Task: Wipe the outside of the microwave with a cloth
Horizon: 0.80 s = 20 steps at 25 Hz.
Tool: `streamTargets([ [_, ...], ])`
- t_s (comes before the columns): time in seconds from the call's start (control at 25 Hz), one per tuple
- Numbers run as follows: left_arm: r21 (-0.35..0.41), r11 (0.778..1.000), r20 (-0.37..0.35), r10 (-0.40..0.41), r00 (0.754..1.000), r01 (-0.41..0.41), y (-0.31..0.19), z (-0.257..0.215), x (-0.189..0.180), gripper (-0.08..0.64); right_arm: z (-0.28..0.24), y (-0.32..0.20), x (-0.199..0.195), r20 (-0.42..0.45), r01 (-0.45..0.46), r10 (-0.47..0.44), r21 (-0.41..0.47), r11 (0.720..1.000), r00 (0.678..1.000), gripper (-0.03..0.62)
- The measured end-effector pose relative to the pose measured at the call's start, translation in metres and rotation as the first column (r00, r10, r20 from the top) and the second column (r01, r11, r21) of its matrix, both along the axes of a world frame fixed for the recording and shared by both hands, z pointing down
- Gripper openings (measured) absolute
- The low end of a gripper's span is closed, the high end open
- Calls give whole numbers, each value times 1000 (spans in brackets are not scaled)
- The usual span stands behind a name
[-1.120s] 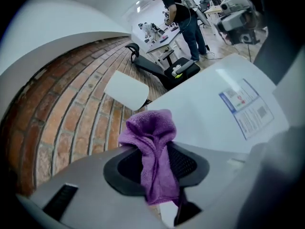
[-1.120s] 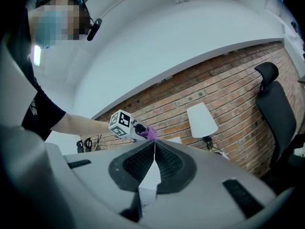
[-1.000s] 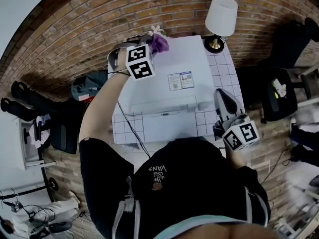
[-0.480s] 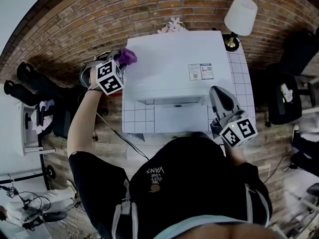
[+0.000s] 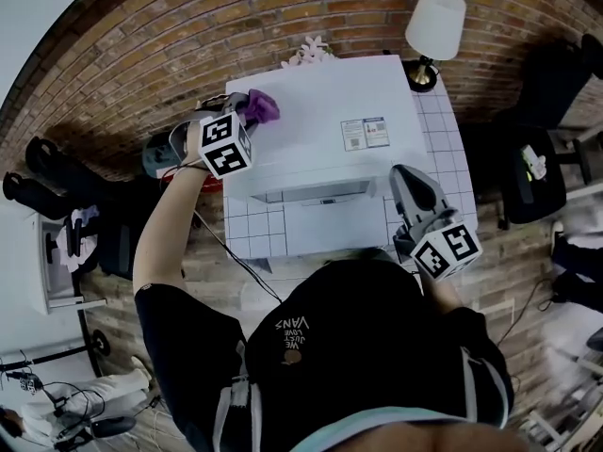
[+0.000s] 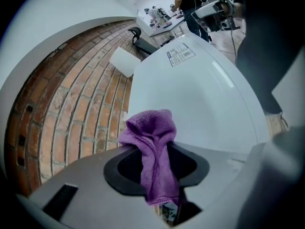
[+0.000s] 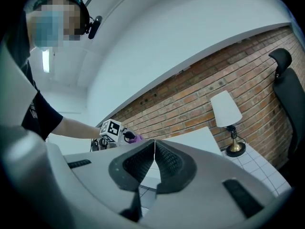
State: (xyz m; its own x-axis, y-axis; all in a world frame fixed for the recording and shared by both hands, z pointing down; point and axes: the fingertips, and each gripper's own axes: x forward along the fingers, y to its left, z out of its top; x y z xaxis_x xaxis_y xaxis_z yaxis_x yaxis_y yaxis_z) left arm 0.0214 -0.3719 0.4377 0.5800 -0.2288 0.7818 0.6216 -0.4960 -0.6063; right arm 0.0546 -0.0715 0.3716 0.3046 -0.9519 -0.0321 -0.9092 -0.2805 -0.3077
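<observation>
1. The left gripper (image 6: pixel 156 168) is clamped on the cloth (image 6: pixel 151 132), at the left edge of the microwave (image 5: pixel 320 111) top.
2. The right gripper (image 7: pixel 153 149) is closed on nothing, near the front right corner.
3. Best to press the cloth flat and sweep overlapping strokes rightward, going lightly over the label (image 5: pixel 364 133).

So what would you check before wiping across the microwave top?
1. Cloth held firmly: ok, the left gripper has its jaws shut on it.
2. Cloth pressed on the microwave: cannot tell; it sits near the top's left edge.
3. Top free of obstacles: ok, only a flat label.
4. Right gripper out of the path: ok, shut and empty, off the front right corner.
5. Lamp safe: ok, by the back right corner, far from the cloth.
</observation>
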Motion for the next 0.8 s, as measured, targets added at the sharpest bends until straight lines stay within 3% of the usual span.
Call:
streamTargets([
  [0.28, -23, 983, -17, 182, 983, -182, 81, -6, 82, 141, -1, 31, 27, 12, -74, 74, 15, 997, 997, 3],
  [0.56, -50, 933, -51, 354, 934, -357, 173, -13, 160, 141, -1, 64, 62, 10, -147, 147, 14, 989, 989, 3],
  [0.8, -52, 894, -36, 444, 895, -446, 226, -9, 193, 141, -2, 85, 86, 7, -189, 189, 10, 982, 982, 3],
])
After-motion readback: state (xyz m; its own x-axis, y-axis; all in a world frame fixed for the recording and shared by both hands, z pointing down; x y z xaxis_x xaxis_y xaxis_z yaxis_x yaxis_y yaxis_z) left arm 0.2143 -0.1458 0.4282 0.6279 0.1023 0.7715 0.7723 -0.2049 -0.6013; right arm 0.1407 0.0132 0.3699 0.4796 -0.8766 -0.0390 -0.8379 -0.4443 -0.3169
